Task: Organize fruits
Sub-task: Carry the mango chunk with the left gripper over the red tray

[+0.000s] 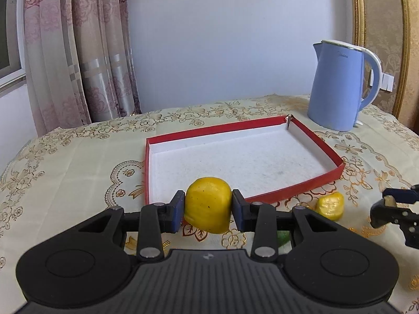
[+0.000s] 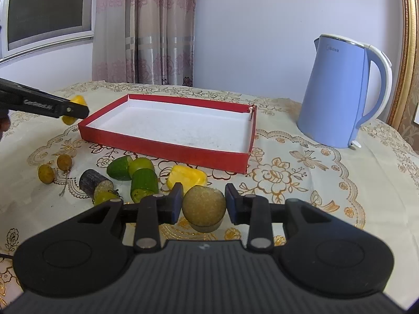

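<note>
Left hand-held gripper [image 1: 207, 206] clamps a yellow fruit [image 1: 208, 204] just short of the red tray [image 1: 293, 191]; right hand-held gripper [image 2: 203, 204] grips a round slice [image 2: 204, 205] above the desk [image 2: 327, 183]. Next, I judge: carry both over the rim and release.

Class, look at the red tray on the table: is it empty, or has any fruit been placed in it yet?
Empty. The red tray shows only its bare white floor in both views; the fruit pieces lie on the tablecloth outside it.
</note>
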The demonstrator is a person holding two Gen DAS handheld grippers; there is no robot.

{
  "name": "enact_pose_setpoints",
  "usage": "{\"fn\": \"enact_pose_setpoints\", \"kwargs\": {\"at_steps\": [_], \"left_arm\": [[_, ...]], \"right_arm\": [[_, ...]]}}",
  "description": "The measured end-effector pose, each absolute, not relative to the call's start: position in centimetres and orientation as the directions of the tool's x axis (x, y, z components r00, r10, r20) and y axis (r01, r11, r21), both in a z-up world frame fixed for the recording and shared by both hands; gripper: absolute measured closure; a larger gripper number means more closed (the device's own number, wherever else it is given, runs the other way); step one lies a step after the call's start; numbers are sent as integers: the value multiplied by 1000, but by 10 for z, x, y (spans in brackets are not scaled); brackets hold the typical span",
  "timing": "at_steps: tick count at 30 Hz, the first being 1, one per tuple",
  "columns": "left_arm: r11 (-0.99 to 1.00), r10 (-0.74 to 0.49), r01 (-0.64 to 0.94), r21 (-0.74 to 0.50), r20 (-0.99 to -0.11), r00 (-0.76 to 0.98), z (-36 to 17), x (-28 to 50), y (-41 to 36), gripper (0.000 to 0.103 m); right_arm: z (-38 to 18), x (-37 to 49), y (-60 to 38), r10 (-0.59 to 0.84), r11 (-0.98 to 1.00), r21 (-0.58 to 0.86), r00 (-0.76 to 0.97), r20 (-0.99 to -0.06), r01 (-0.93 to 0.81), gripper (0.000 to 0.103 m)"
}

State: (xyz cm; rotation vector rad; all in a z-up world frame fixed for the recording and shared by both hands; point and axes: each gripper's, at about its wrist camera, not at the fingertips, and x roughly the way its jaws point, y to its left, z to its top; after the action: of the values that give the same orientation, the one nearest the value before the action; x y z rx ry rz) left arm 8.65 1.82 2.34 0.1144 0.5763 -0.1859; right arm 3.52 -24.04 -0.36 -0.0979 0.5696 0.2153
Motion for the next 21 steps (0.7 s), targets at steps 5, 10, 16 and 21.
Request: {"fn": "enact_pose_setpoints", "kwargs": {"at_steps": [5,10,16,21], "left_arm": [[978,-136,202,60,-556,820,21,95,15,67],[976,-142,207,60,-547,825,24,95,12,67],[975,-147,214,63,-539,829,26,92,12,67],[976,-146,211,60,-536,831,27,93,13,67]], "right_arm": [[-2,34,-242,181,972,-31,823,-538,-234,71],[-8,39,-244,173,974,-25,808,-563,-226,71],[-20,46,-247,166,976,-12,775,-610,-219,70],[-23,47,-245,160,975,-19,760,-630,-221,70]]}}
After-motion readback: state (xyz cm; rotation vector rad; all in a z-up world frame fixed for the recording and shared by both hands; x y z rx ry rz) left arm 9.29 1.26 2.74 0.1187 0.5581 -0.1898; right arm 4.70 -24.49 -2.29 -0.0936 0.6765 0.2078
